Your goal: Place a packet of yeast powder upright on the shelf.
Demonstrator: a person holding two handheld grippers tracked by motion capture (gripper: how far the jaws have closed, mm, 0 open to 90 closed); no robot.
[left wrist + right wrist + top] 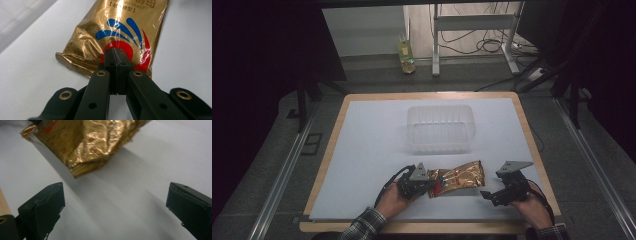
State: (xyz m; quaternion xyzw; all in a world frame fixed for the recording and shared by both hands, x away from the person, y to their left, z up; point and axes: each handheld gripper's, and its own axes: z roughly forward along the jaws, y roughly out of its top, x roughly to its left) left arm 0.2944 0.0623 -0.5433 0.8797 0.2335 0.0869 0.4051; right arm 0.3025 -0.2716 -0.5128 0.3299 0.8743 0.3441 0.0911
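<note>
Two tongs, one in each of your hands, both at the near edge of the desk. Your left hand holds the left tongs near centre; plaid sleeve comes in at the bottom. Left tongs are clamped on the one gold foil packet: in the left gripper view the jaws are pressed together on the packet's near edge, right at the red and blue swirl print, no gap between them.

Your right hand holds the right tongs at near right, just beside the packet's right end but apart from it. Jaws are spread wide with nothing between them; in the right gripper view the right tongs show bare white sheet between the two black tips, and the crinkled packet end sits ahead, casting a shadow on the sheet under it, so that end looks raised off the surface.

The packet lies lengthwise left to right between the two tongs, at near centre of the white sheet covering the desk.

Farther back, one clear plastic tub, at centre of the desk, well apart from the packet.

Beyond the desk's far edge, one bottle stands on the floor, with one metal frame and loose cables to its right.
</note>
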